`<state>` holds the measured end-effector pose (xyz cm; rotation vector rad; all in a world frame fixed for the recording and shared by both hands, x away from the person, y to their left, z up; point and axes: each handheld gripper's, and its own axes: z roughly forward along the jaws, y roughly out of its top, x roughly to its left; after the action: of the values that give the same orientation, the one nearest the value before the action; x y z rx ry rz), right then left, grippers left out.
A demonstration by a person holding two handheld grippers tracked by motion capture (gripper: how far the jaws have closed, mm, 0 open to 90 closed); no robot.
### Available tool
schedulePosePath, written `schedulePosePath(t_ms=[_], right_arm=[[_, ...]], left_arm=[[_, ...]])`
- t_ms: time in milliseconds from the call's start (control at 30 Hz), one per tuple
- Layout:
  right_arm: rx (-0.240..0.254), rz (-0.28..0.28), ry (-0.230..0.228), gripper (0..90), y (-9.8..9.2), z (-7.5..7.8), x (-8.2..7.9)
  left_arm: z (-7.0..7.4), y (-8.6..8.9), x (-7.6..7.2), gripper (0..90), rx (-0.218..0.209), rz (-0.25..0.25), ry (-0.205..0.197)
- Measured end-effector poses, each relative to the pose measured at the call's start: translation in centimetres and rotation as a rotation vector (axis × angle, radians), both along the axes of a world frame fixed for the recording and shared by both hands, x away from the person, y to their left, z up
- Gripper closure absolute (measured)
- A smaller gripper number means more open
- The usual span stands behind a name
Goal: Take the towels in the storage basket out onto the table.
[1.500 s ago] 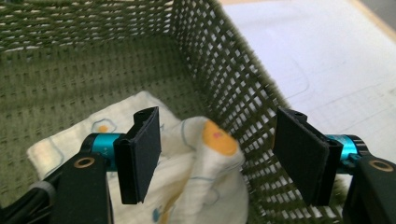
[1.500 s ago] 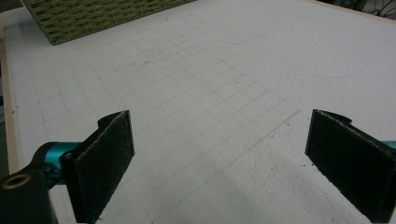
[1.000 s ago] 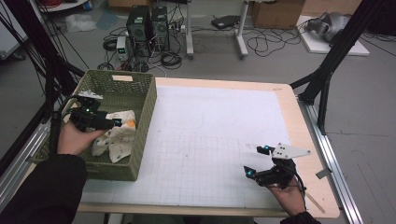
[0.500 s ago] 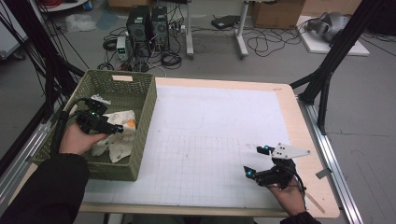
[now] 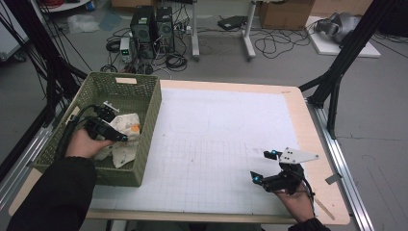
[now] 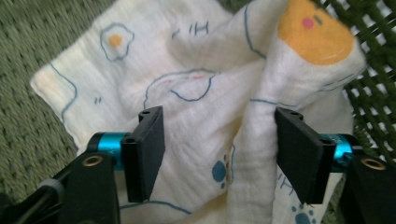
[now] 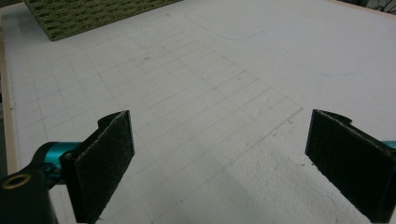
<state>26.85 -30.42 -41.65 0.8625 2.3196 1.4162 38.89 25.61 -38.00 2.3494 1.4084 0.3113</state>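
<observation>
Since the earlier frame my left tool (image 5: 111, 126) has dropped lower into the green basket (image 5: 144, 139) and its jaws have just been closing in a little. In the left gripper view they now straddle a raised fold of the cloth (image 6: 201, 116), a white one printed with fried eggs, paw marks and an orange face. The fold stands between the pads; the right-hand pad looks to be just brushing it, but the left one still has a gap, so I read the tool as open, not yet pinching. The cloth itself lies crumpled on the basket floor, towards the wall nearest the middle of the desk (image 5: 298, 120).

My right tool (image 5: 263, 166) hasn't shifted. It hovers over the white gridded mat (image 7: 196, 70) near the front right of the desk, jaws spread wide with nothing between them.

What this means, as I judge it: the reach is done and the grab is under way. I'm lined up on a good ridge of fabric, so finishing the squeeze should catch it. The risk is pinching only a thin outer layer, which could slip free when I lift it over the basket wall
</observation>
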Motion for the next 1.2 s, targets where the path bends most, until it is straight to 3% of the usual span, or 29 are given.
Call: schedulePosePath(t_ms=[333, 433, 1000, 1200], right_arm=[[-0.002, 0.004, 0.003, 7.0, 0.1, 0.0, 0.0], [-0.003, 0.005, 0.001, 7.1, 0.2, 0.0, 0.1], [-0.013, 0.010, 0.006, 7.0, 0.4, -0.1, 0.1], [-0.017, 0.014, 0.002, 7.0, 0.4, -0.2, 0.1]], left_arm=[[-1.3, -0.3, 0.3, 45.0, 0.045, 0.007, 0.093], [-1.6, -0.4, 0.3, 47.6, 0.055, -0.004, 0.105], [-2.3, -1.0, 0.4, 60.5, 0.110, 0.001, 0.123], [-2.3, -1.0, 0.4, 66.7, 0.110, 0.002, 0.122]])
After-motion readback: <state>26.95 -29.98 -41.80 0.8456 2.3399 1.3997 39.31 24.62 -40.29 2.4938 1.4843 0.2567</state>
